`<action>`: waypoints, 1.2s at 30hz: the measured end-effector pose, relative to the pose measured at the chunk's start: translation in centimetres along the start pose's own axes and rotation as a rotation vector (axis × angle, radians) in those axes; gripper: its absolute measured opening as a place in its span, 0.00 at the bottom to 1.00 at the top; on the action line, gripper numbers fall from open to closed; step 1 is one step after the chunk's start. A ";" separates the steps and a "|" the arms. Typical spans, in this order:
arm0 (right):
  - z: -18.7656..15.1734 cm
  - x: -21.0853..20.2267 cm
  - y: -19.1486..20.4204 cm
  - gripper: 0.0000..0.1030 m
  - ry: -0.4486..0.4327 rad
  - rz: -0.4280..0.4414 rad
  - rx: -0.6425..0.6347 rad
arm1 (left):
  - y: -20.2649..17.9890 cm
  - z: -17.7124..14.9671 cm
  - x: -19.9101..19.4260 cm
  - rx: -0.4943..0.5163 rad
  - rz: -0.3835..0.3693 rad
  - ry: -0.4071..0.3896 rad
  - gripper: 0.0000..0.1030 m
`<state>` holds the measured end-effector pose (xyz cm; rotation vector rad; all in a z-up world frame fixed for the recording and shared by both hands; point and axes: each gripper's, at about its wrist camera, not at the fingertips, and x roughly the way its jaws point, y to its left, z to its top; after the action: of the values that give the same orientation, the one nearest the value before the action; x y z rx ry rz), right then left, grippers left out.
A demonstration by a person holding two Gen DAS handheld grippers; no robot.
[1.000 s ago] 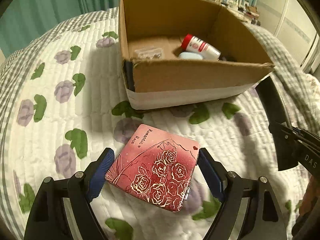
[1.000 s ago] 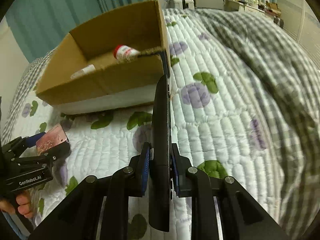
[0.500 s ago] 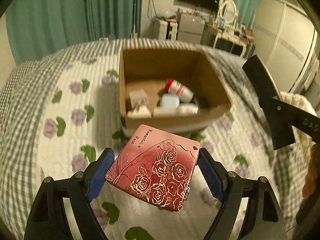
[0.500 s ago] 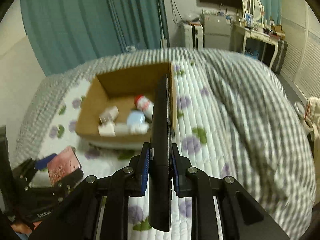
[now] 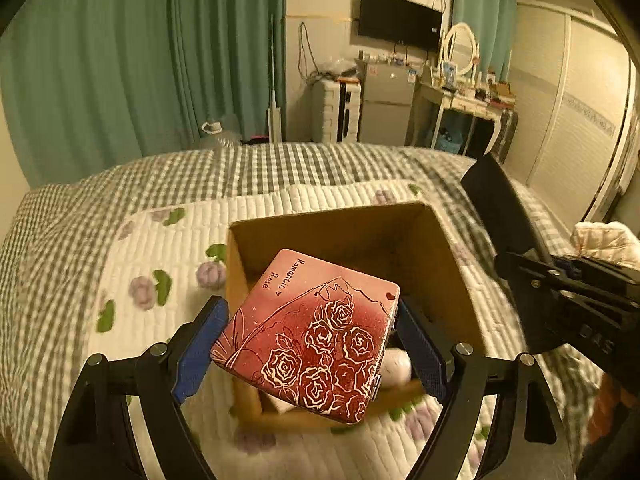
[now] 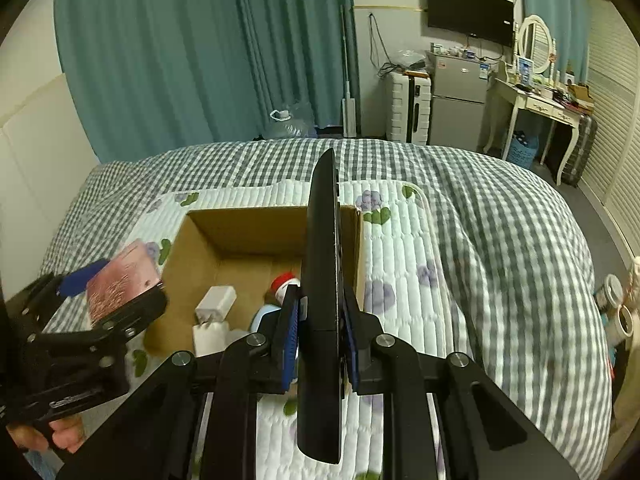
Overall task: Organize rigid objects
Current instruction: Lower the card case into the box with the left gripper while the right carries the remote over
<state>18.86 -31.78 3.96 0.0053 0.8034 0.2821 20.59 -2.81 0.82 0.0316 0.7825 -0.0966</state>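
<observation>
Left gripper (image 5: 308, 354): jaws wide, blue pads pressed on both sides of a red tin (image 5: 308, 332), carried tilted above the near-left corner of the box (image 5: 452, 280). Right gripper (image 6: 319, 330): jaws nearly together, clamped on a thin black slab (image 6: 322, 288) held on edge above the box's near-right corner.

Step in hand, as judged: delivery of both items into the box. Recommended practice: bring the tin clear inside the near wall, lower it flat over the vacant far floor, then release. The slab is best laid down along the right wall, not dropped on end. One item at a time, since the two grippers stand near each other.

Box contents: a red-capped bottle (image 6: 285, 285), a white adapter (image 6: 216, 303), a pale blue item, partly hidden.

Surface: the box sits on a floral quilt (image 6: 400, 280), toward its far edge, on a checked bed (image 6: 500, 240); soft footing, so the box may shift if knocked.

Room: teal curtains (image 6: 180, 60), wall television, small fridge, dressing table with mirror.
</observation>
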 end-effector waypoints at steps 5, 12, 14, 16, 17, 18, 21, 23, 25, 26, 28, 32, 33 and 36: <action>0.6 3.9 -0.9 0.18 0.022 0.018 0.000 | -0.1 -0.3 5.6 -0.021 0.005 0.076 0.83; 0.2 6.9 -2.4 0.18 0.042 0.071 0.015 | 0.1 -0.4 7.8 -0.033 0.001 0.082 0.85; 0.2 7.0 -2.5 0.18 0.040 0.076 0.011 | 0.5 -0.2 7.3 -0.047 0.005 0.069 0.85; 0.2 6.8 -2.4 0.18 0.039 0.075 0.006 | 0.9 0.0 6.7 -0.057 0.004 0.050 0.87; 0.1 6.7 -2.3 0.18 0.038 0.074 0.004 | 1.1 0.2 6.2 -0.063 0.002 0.041 0.88; 0.2 6.6 -2.2 0.18 0.038 0.072 0.002 | 1.3 0.4 5.7 -0.066 0.001 0.035 0.88; 0.3 6.4 -1.6 0.18 0.044 0.064 -0.010 | 1.7 0.8 3.9 -0.058 0.015 0.012 0.88; 0.3 6.2 -1.0 0.18 0.047 0.063 -0.022 | 2.1 0.9 2.9 -0.056 0.014 -0.003 0.88; 0.3 6.3 -0.2 0.18 0.054 0.070 -0.033 | 2.7 0.9 2.1 -0.059 0.021 -0.013 0.88; 0.3 6.5 0.2 0.18 0.059 0.075 -0.034 | 3.0 0.9 1.9 -0.061 0.023 -0.014 0.88; 0.2 7.1 1.3 0.18 0.075 0.086 -0.040 | 3.8 0.6 1.5 -0.063 0.033 -0.019 0.88; 0.0 9.1 3.2 0.18 0.113 0.087 -0.063 | 5.3 -0.1 1.5 -0.066 0.046 -0.016 0.88; -0.1 9.7 3.8 0.18 0.122 0.082 -0.073 | 5.6 -0.2 1.6 -0.068 0.047 -0.015 0.88; -0.2 11.6 5.0 0.18 0.147 0.066 -0.100 | 6.5 -0.6 1.7 -0.075 0.047 -0.023 0.88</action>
<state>25.13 -24.04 -3.90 -0.0840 0.9351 0.3878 22.07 3.55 -0.85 -0.0222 0.7615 -0.0226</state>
